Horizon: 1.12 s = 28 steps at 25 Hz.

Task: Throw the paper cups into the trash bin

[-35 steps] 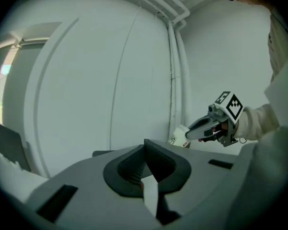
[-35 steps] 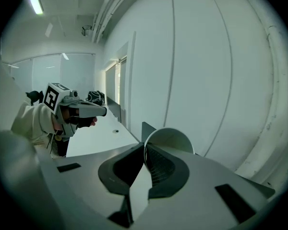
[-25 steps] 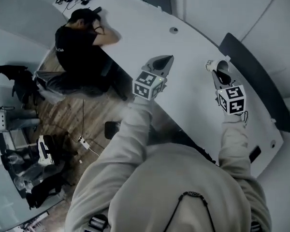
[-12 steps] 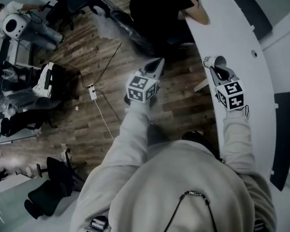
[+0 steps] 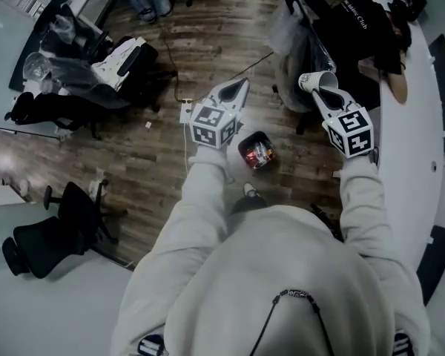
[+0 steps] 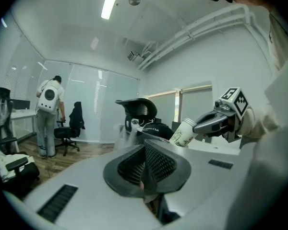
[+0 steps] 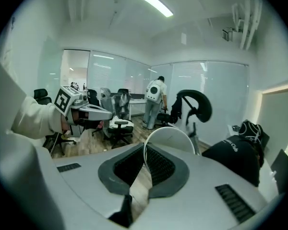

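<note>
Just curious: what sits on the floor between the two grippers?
A small open bin, in the head view, between left gripper and right gripper.

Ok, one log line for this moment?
left gripper: shut, empty | right gripper: shut on paper cup | trash bin: on floor

Paper cup (image 5: 312,81) right of trash bin (image 5: 245,149)

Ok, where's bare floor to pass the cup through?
Bare wood floor lies between the bin and the black chair at lower left. Crowded: chairs and bags at upper left, and a seated person beside the table, just beyond the paper cup in the right gripper.
</note>
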Each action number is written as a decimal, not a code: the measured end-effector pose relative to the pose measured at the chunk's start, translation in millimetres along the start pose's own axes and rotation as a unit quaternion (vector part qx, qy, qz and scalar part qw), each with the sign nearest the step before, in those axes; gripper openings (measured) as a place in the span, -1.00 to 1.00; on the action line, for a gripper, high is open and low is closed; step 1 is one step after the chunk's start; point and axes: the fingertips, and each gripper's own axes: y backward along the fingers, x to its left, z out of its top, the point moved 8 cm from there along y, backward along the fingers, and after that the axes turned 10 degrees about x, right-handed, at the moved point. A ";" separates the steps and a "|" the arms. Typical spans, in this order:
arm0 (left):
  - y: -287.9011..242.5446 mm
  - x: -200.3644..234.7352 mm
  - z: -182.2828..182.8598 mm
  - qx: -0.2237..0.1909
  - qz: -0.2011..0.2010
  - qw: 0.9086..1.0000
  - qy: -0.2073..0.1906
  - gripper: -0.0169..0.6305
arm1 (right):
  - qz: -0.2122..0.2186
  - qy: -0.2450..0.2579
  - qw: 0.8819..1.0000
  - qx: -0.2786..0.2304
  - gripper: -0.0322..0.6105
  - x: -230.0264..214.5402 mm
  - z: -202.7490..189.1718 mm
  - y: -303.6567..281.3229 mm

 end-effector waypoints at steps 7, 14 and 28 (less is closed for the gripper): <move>70.1 49.3 -38.0 -0.013 0.064 0.997 0.050 -0.97 | 0.103 0.008 0.995 0.002 -0.79 37.5 32.9 -72.8; 99.4 67.9 -78.7 0.017 0.119 0.989 0.083 -0.97 | 0.151 0.037 0.988 0.021 -0.79 66.6 42.9 -116.7; 28.1 89.6 -179.3 0.059 0.125 0.979 0.152 -0.97 | 0.239 0.059 0.964 0.098 -0.79 93.5 -61.9 -235.8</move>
